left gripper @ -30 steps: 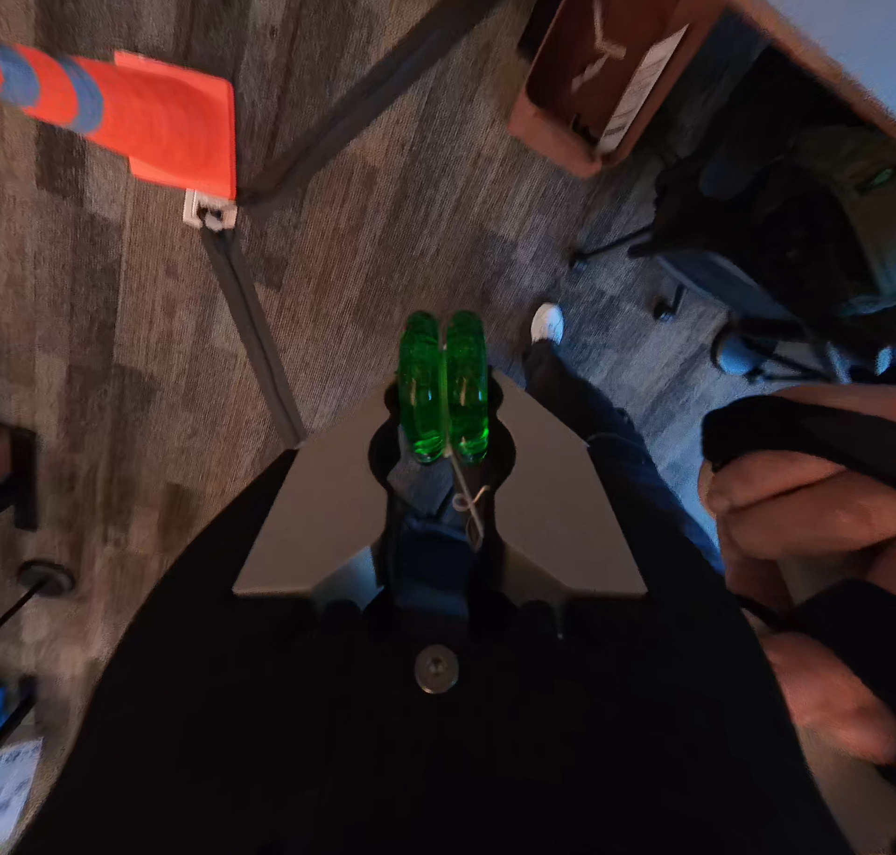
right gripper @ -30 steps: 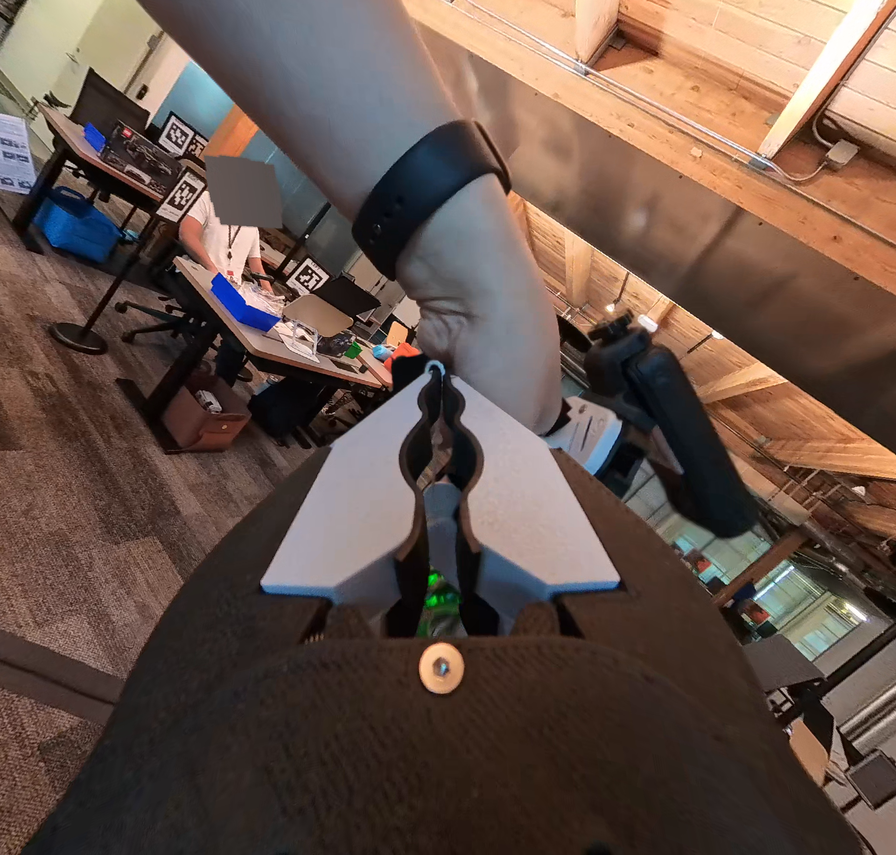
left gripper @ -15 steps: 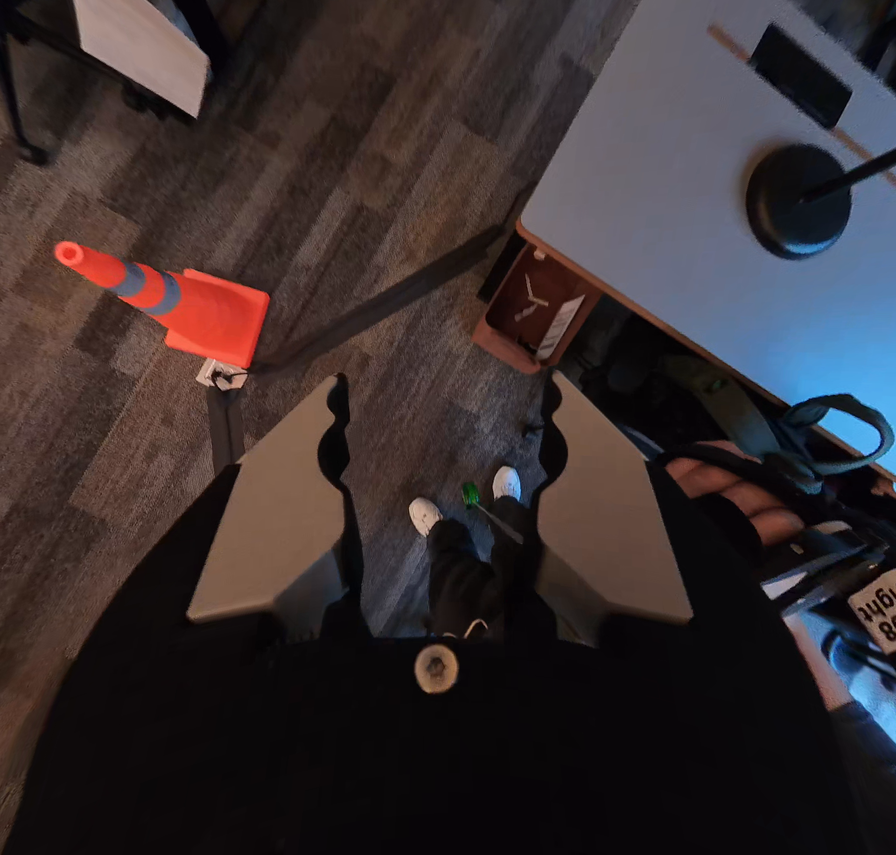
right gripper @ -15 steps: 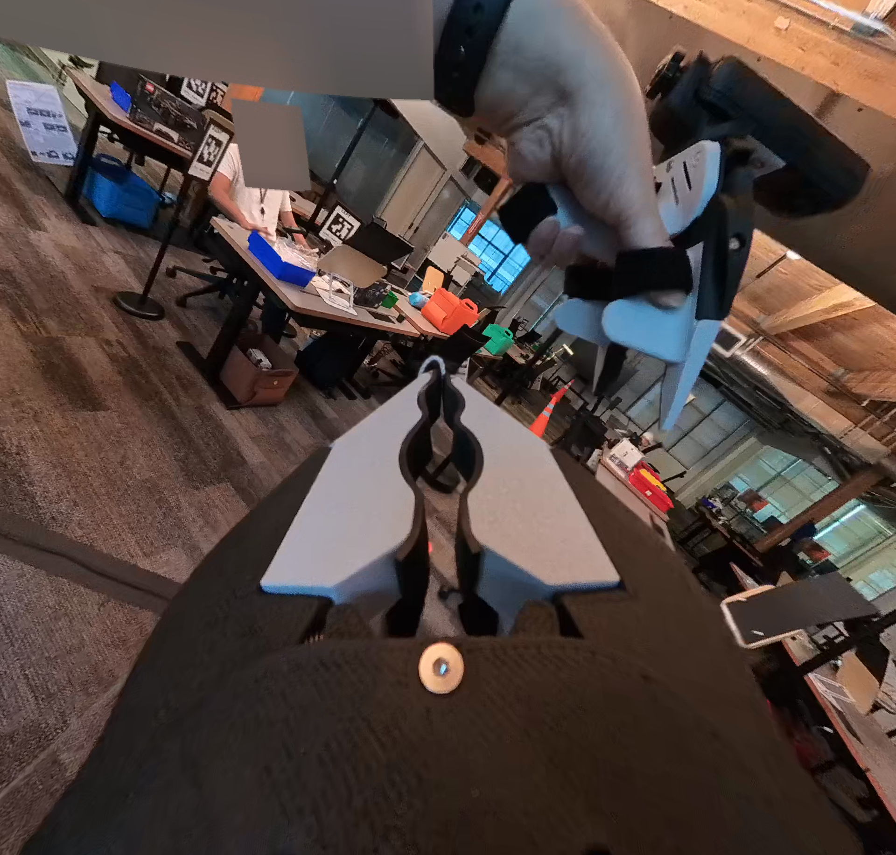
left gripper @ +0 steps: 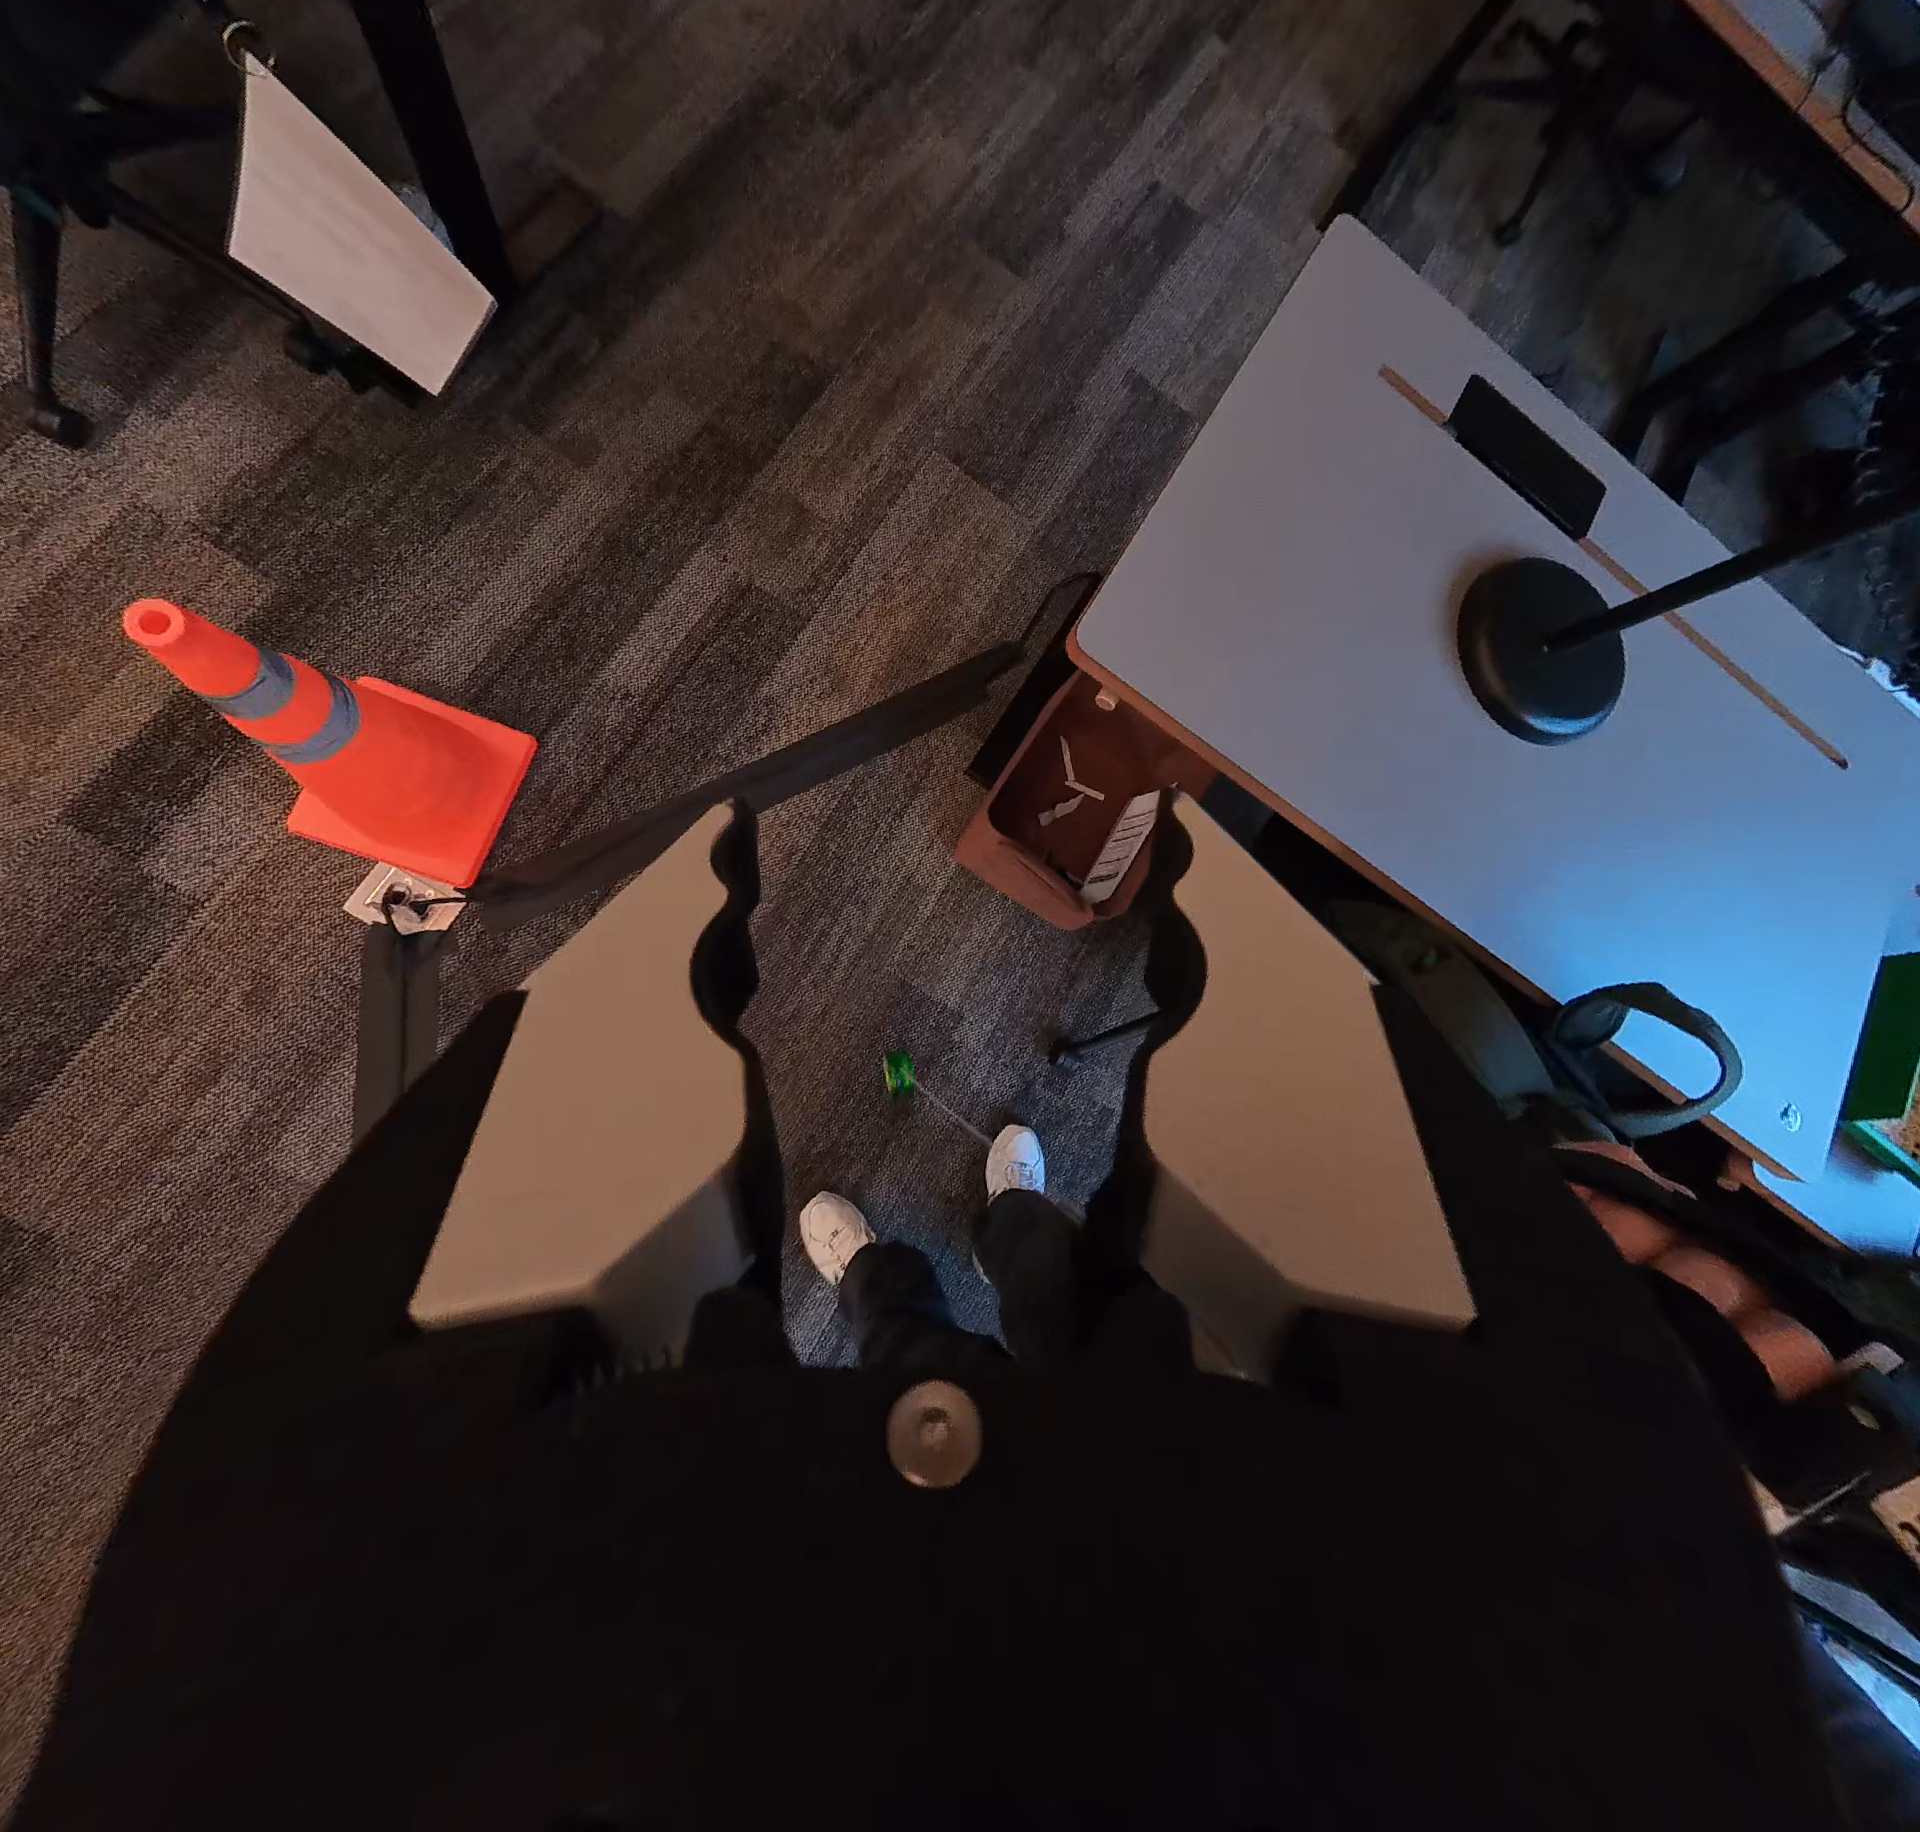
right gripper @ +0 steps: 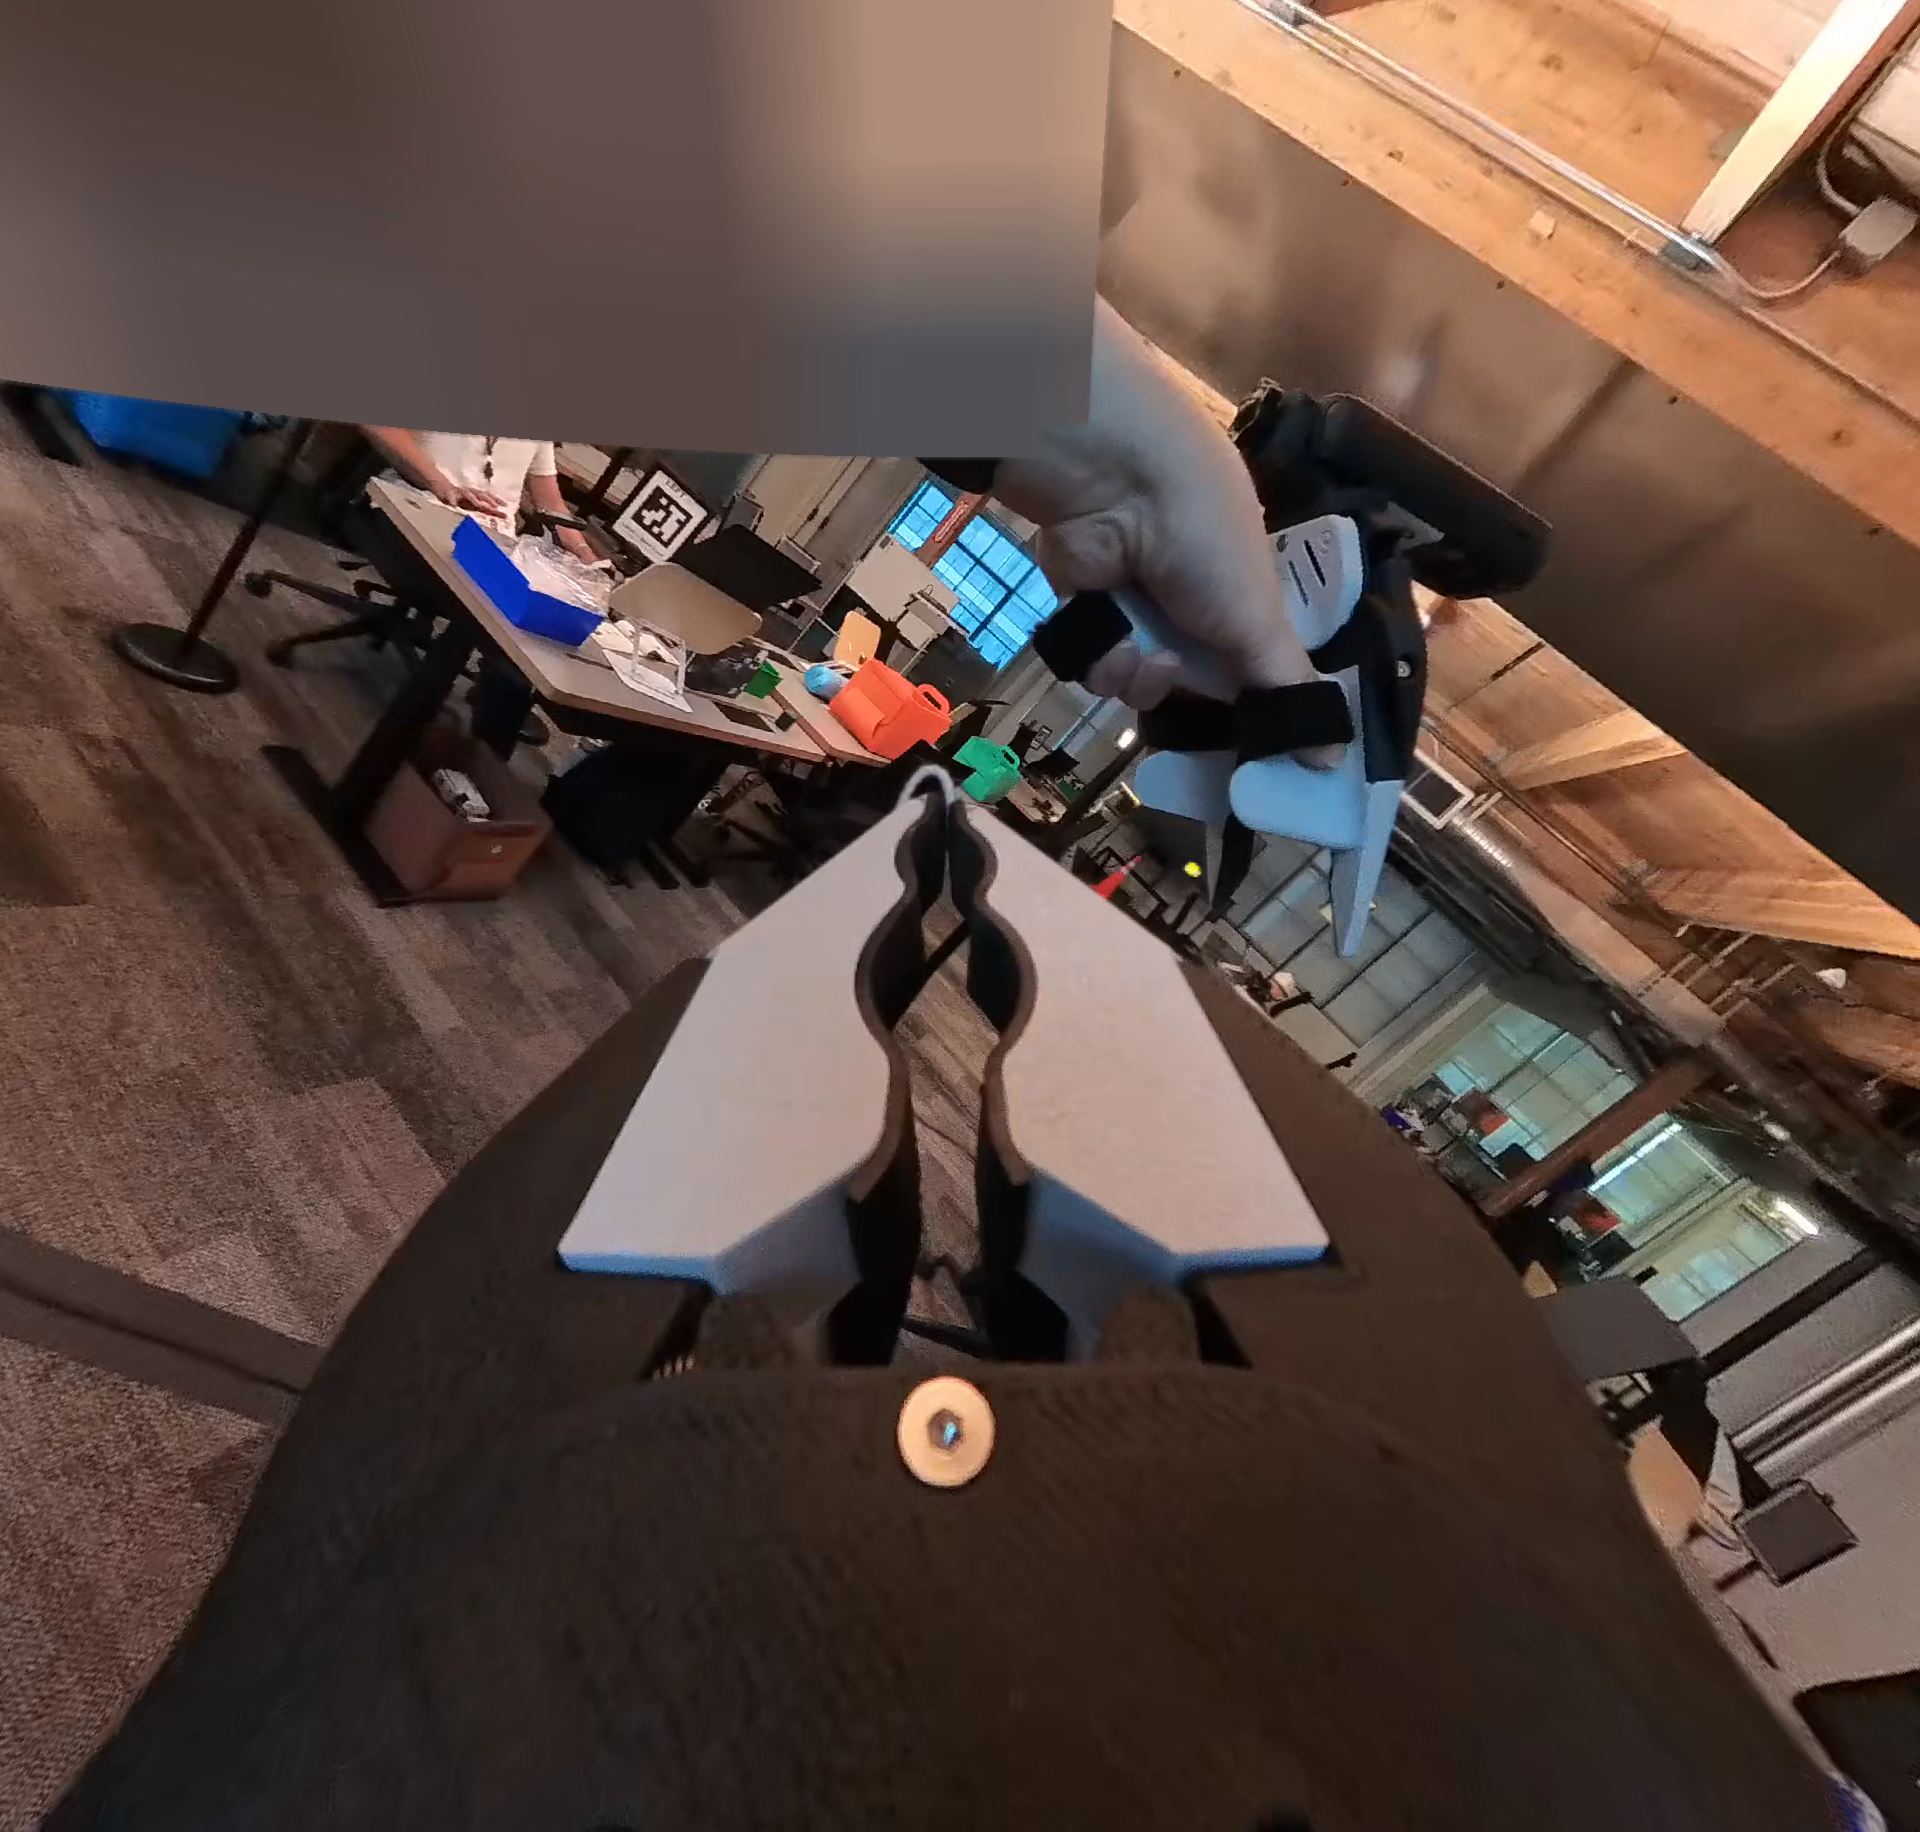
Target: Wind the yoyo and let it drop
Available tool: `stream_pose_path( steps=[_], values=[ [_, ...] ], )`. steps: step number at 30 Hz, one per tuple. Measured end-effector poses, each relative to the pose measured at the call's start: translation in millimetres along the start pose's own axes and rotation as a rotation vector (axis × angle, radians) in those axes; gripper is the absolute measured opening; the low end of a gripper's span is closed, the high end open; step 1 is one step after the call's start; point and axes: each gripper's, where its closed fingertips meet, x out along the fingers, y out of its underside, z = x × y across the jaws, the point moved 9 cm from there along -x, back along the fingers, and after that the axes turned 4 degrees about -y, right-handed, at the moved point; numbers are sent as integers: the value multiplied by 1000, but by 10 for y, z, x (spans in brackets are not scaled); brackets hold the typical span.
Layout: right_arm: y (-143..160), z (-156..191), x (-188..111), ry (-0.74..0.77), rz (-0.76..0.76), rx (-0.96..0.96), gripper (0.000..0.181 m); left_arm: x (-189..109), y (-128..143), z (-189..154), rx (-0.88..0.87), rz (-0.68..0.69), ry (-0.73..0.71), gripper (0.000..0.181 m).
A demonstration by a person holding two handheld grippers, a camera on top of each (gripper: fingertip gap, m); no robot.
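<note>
The left tongs (left gripper: pixel 951 909) point straight down at the floor, their two flat, pale grey fingers (left gripper: pixel 613 1076) spread wide with nothing between them; each finger has a wavy, scalloped inner edge and sits in a matte black body. Far below, seen through that gap, the yoyo (left gripper: pixel 898 1072) is a small, glossy, translucent green disc pair seen edge-on, just above or on the carpet (left gripper: pixel 727 432); which of the two cannot be told. A thin pale string (left gripper: pixel 951 1117) runs from it toward the person's white shoes (left gripper: pixel 1016 1162), which stand just beside it. The carpet is a woven patchwork of grey and brown rectangles. Nearby stand an orange traffic cone (left gripper: pixel 343 743) with grey bands, a brown open box (left gripper: pixel 1081 826), and a smooth white bench (left gripper: pixel 1403 743) with a wood-coloured edge that carries a round black stand base (left gripper: pixel 1538 650).

The right tongs (right gripper: pixel 940 816) are pressed together at the tips, pinching a white loop of string (right gripper: pixel 928 783) that pokes out just beyond them. Their fingers are the same pale grey with a grainy surface, set in rough-textured black. Above and to the right, a hand (right gripper: pixel 1164 577) grips the other tool by its white handle, with black straps across the knuckles. Rough wooden beams (right gripper: pixel 1507 172) cross the ceiling.
</note>
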Motion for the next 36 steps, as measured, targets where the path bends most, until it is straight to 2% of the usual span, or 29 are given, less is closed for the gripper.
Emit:
stream_pose_path(
  steps=[17, 25, 36],
  values=[
    [51, 34, 87, -23, 12, 42, 0, -208, 35, -41, 21, -19, -6, 74],
    [-12, 81, 91, -38, 3, 31, 0, -193, 99, -26, 12, -11, -9, 74],
    [-342, 218, 82, -67, -35, -59, 0, -105, 154, -72, 16, 15, 1, 73]
  ],
)
